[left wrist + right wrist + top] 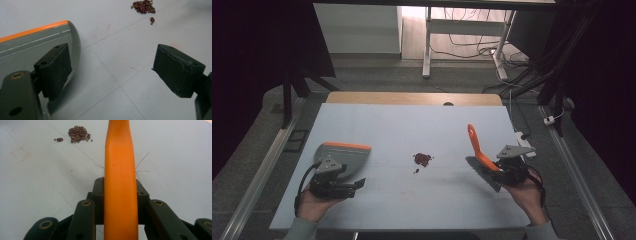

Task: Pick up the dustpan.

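1. The left gripper (343, 186) lies low near the table's left front corner, held in the person's left hand (314, 205). Its jaws stand spread wide, with bare table between them and nothing pinched.
2. In the left gripper view, one pad (55, 70) sits just over the curved grey rim of the dustpan (32, 40); whether it touches the rim cannot be told. The other pad (177, 71) hangs over open table.
3. The dustpan (343, 156) – grey with an orange strip along its far edge – lies flat on the table just beyond the left gripper.
4. The right gripper (506, 169) is at the table's right side, in the person's right hand (527, 192). Its jaws are clamped on the orange handle of the brush (478, 150).
5. In the right gripper view the brush handle (120, 177) runs straight up between the two black jaws, which press on it from both sides.
6. From the high view, the brush handle slants up and away from the gripper, while the dark bristle head sits low beside it, close over the table.
7. A small pile of red-brown beans (422, 159) – with a few small greenish ones mixed in – lies near the middle of the pale blue table (402, 125), between the dustpan and the brush and well apart from both.
8. One bean (152, 19) sits just beside the pile, on its near side.
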`<state>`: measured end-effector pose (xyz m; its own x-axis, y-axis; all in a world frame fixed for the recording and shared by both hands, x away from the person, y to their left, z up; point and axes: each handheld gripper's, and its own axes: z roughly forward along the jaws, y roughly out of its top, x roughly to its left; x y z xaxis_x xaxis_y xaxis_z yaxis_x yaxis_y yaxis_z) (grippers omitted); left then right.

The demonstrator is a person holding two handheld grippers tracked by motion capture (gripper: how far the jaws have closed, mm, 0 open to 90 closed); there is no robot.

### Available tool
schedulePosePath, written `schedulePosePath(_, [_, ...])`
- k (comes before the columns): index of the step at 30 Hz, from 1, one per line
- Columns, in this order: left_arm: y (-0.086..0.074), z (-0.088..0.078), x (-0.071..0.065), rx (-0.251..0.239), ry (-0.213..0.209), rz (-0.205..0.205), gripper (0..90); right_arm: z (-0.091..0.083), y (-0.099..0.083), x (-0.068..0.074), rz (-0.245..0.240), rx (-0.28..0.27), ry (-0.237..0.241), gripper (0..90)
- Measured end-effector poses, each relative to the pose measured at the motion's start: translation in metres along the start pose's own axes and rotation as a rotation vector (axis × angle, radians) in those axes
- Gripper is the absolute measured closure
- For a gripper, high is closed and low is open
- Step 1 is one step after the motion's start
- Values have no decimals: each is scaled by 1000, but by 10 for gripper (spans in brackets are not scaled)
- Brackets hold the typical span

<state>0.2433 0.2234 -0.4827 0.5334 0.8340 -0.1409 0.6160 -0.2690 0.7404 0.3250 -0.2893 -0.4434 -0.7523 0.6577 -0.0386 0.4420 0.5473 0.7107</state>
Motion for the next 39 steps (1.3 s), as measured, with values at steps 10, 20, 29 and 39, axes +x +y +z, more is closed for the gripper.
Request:
schedulePosePath(10, [5, -1, -2, -1, 19, 16, 163, -1, -2, -1, 1, 15, -12, 708])
schedulePosePath(20, [8, -4, -3, -2, 29, 19, 166, -3, -1, 0, -2, 13, -26, 708])
schedulePosePath(29, [21, -9, -9, 7, 59, 21, 167, -5, -1, 0, -12, 27, -28, 708])
schedulePosePath(39, [35, -18, -9, 35, 130, -22, 166, -4, -2, 0, -10, 33, -21, 708])
